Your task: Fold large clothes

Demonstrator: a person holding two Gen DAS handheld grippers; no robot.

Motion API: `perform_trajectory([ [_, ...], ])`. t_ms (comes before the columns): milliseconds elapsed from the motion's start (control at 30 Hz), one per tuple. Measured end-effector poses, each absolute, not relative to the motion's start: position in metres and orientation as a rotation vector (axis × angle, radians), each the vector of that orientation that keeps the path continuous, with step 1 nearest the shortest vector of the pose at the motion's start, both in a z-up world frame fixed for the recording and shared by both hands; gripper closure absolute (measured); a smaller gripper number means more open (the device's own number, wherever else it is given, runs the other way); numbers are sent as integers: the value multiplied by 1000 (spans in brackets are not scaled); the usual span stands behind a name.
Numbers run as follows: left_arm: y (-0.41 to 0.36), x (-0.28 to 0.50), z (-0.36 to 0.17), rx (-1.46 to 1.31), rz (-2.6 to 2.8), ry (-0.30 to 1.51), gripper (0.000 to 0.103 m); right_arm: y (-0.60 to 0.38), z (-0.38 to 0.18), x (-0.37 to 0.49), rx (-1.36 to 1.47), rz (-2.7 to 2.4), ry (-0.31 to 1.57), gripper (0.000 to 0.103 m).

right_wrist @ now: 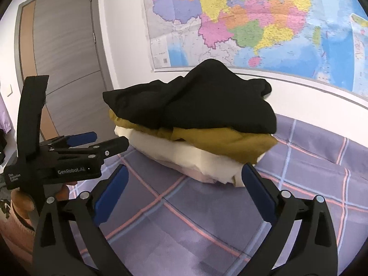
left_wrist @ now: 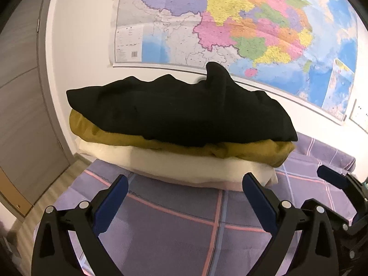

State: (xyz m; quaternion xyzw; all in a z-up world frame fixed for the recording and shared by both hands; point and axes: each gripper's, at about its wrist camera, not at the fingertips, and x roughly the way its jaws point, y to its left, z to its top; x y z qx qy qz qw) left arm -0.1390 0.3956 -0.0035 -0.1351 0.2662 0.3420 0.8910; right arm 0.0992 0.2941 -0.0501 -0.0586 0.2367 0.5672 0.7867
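Observation:
A stack of folded clothes lies on the bed against the wall: a black garment on top, a mustard one under it, a cream one below, and a pink edge at the bottom. The stack also shows in the right wrist view, with the black garment on top. My left gripper is open and empty, just in front of the stack. My right gripper is open and empty, close to the stack's front right corner. The left gripper appears at the left of the right wrist view.
The bed has a purple plaid cover with pink and white lines. A large coloured map hangs on the white wall behind the stack. A grey door stands at the left. Wooden floor shows beside the bed.

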Motion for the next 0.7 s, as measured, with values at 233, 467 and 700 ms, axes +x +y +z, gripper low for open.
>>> perform_trajectory([
  [233,384,-141,-10,-313,682,571,7,279,-55,99,-111,1201,523,6],
  [467,369,-144,-13,-287,702,582,7,270,-58,90,-113,1200,520,6],
  [700,362,-151,-15,-273,726,594,7,268,-59,84,-113,1206,517,6],
])
